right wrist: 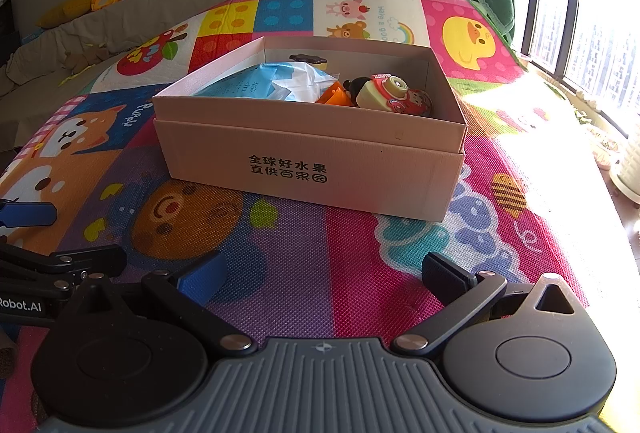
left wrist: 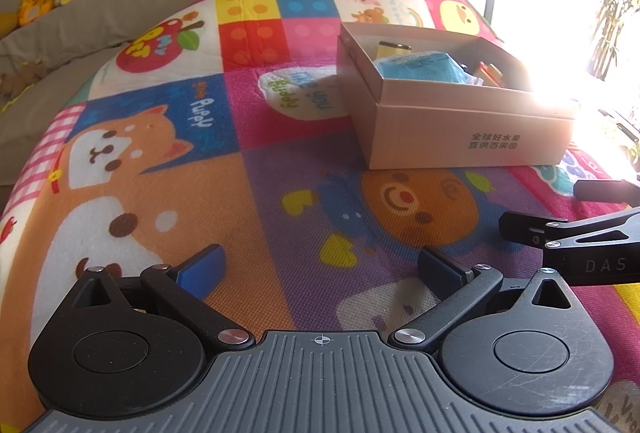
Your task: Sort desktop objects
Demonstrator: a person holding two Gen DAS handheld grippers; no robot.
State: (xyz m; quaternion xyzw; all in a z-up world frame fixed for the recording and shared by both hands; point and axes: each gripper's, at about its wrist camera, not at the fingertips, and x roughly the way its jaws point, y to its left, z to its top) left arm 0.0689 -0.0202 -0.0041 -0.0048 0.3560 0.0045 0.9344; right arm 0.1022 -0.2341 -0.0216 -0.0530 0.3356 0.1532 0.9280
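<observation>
Both grippers empty, low over the play mat.
Left gripper fingers apart, cardboard box far right of them; right gripper fingers apart, box straight ahead, holding blue packet and toy camera.

We hold our left gripper low in the frame, its jaws spread wide with nothing between them. Our right gripper sits the same way, jaws apart and empty, its tips also showing at the left view's right edge.
</observation>
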